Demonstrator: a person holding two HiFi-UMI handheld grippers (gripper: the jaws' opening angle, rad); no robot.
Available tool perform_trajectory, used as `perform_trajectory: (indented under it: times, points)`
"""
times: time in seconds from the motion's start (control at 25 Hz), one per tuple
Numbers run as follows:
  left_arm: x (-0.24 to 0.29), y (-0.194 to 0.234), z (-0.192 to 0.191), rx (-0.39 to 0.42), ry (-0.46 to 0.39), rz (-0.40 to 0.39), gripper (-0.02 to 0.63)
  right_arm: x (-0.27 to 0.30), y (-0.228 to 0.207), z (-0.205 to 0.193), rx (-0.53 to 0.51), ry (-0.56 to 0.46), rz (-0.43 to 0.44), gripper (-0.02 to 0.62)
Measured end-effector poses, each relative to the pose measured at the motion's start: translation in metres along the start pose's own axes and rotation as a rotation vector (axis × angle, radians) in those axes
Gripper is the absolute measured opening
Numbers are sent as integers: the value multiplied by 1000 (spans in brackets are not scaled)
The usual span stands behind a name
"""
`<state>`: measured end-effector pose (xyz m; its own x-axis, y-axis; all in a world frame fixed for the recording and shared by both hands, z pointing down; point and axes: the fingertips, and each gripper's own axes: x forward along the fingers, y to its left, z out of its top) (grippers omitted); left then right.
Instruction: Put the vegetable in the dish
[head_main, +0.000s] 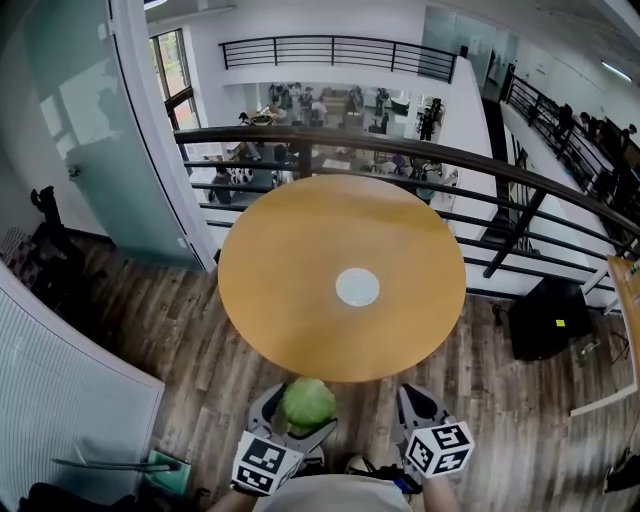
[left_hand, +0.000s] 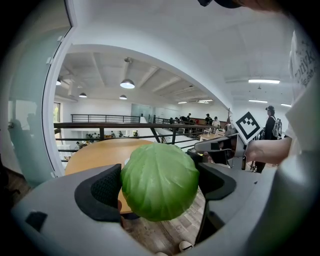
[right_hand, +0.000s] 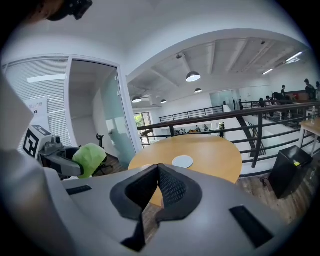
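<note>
The left gripper (left_hand: 160, 182) is pinching a round, pale green head of cabbage (left_hand: 159, 180) between its two dark padded jaws, which are pressing on the cabbage's left and right sides. Only the left gripper view is showing this grip plainly. The head view is showing the same cabbage from above, hanging over the grey-brown wooden plank floor (head_main: 170, 330) just beside the near edge of the round, light wooden table (head_main: 300, 250), not over it. The right gripper (right_hand: 157, 187) is holding nothing: its own view is showing the jaws pressed together, their pads meeting at the tips. From the head view alone that closure is hard to make out.

The small, flat, round white dish (head_main: 357, 286) is lying near the middle of the table, well apart from the cabbage, and both the head view and the right gripper view are showing it. In the left gripper view the cabbage is blocking much of the tabletop, and the dish cannot be made out there. The right gripper view is catching the cabbage near its left edge, with the left gripper only partly in frame. The bottom edge of the head view is cutting off the person's body, and a dark metal railing (head_main: 450, 160) is curving behind the table.
</note>
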<state>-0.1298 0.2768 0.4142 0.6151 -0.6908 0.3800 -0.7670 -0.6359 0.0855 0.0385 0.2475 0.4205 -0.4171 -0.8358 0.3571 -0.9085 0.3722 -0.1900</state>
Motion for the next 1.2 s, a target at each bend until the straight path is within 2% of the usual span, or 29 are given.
perform_trajectory:
  times: [0.32, 0.56, 0.88, 1.2]
  points:
    - [-5, 31, -3, 28, -5, -24, 471, 17, 18, 0, -4, -10, -31, 23]
    - [7, 41, 4, 27, 3, -53, 471, 23, 12, 5, 6, -7, -59, 23]
    - [56, 52, 23, 31, -11, -66, 471, 51, -32, 12, 27, 1, -74, 25]
    - [122, 79, 61, 8, -21, -44, 471, 112, -88, 54, 18, -6, -47, 24]
